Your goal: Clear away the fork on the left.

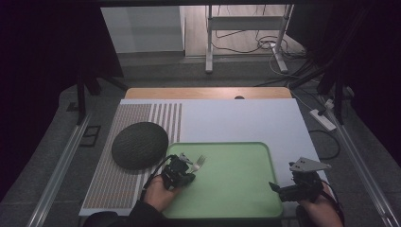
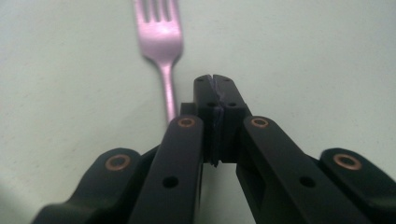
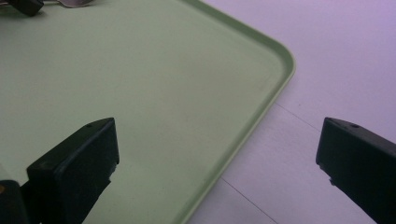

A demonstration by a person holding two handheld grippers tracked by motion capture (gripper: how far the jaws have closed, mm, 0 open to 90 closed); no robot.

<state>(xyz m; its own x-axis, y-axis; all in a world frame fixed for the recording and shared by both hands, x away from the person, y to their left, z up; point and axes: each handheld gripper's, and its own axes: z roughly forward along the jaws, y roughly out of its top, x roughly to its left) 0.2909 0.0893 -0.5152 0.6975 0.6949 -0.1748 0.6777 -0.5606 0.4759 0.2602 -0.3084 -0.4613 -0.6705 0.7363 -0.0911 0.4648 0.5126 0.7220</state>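
2 hand-held grippers, low at the near edge.

The left gripper (image 1: 182, 171) sits at about 7 o'clock in the high view, pointing toward 1 o'clock, its jaws pressed together with nothing between them. The right gripper (image 1: 283, 189) sits at about 5 o'clock, pointing toward 9 o'clock, its jaws spread wide apart.

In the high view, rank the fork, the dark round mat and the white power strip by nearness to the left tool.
1. Fork: on the green tray, right beside the left tool, by its tip.
2. Dark round mat: on the table, off the tray's left edge, up and left of the tool.
3. White power strip: on the floor, far right, beyond the table.
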